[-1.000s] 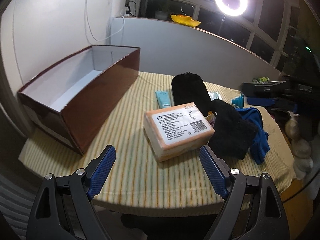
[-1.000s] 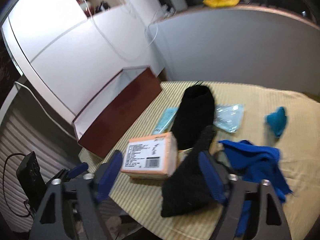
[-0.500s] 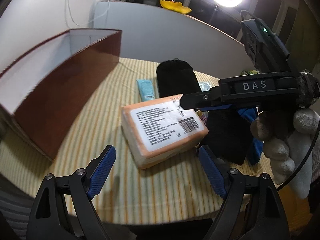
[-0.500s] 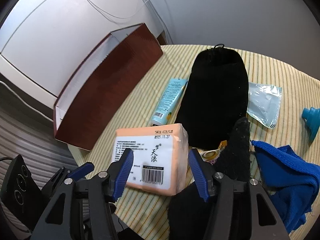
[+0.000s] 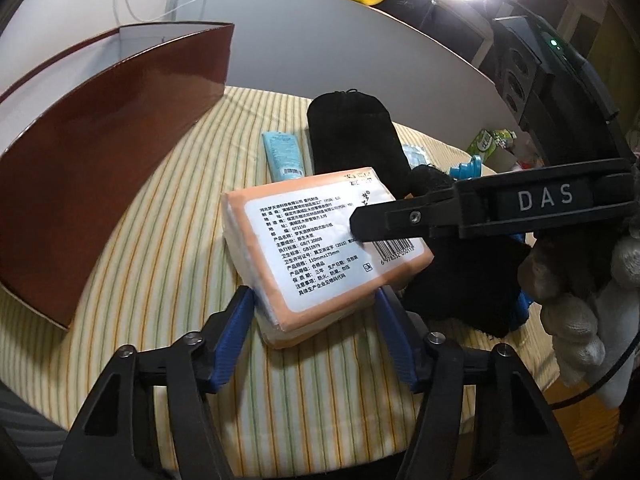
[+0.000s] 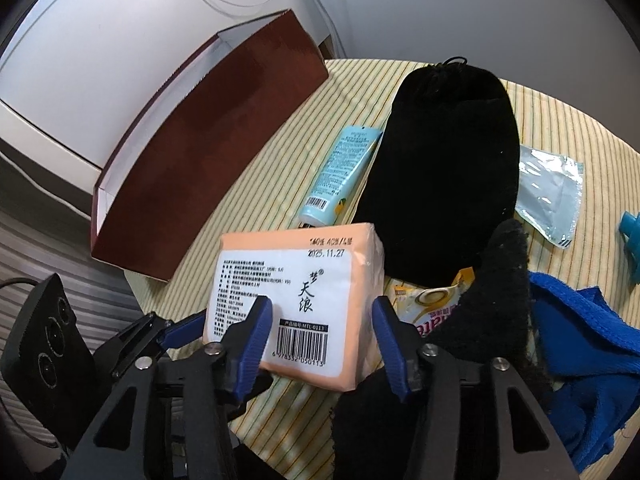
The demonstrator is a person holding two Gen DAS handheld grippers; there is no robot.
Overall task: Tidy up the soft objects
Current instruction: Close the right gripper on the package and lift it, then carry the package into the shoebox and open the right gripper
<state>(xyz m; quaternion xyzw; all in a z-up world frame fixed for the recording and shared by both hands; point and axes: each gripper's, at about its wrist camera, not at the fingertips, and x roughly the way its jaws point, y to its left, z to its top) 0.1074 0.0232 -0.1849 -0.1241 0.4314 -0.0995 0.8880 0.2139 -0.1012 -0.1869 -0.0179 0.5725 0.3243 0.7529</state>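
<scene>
Here the orange tissue pack (image 5: 320,256) lay on the striped tablecloth (image 5: 168,240), beside the brown box (image 5: 100,168) and in front of the black pouch (image 6: 448,168). The left gripper (image 5: 314,332) straddled the pack's near end, its jaws closing, pads not yet pressing. The right gripper (image 6: 322,336) was closing over the barcode end, apparently still loose. A blue cloth (image 6: 580,328) lay just right.

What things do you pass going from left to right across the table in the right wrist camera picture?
Brown box → light blue tube → black pouch → clear plastic packet → small blue thing at the right edge.
</scene>
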